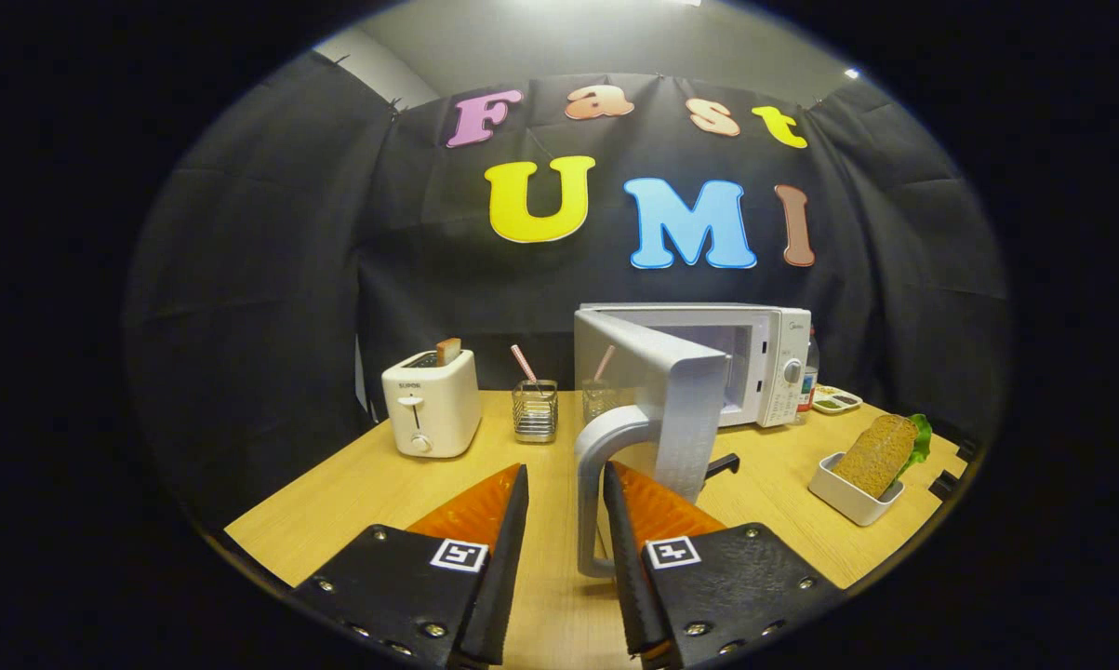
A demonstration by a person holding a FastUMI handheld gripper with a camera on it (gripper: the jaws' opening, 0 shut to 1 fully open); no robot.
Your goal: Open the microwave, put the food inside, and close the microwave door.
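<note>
The white microwave [765,361] stands at the back of the wooden table [364,484] with its cavity exposed. Its door [675,395] has swung out toward me, edge on. The door's curved grey handle [589,493] hangs between my fingers, close to the right finger and apart from the left one. My gripper [566,470] is open, with a gap wider than the handle. The food, a brown bread slice [875,454] with a green leaf, leans in a white dish [843,502] to the right, beyond my right finger.
A white toaster [432,402] with a slice in it stands at the back left. A wire holder [535,409] with a pink straw is beside it, and a glass [599,398] shows behind the door. A small tray [836,400] and a bottle [808,372] sit right of the microwave.
</note>
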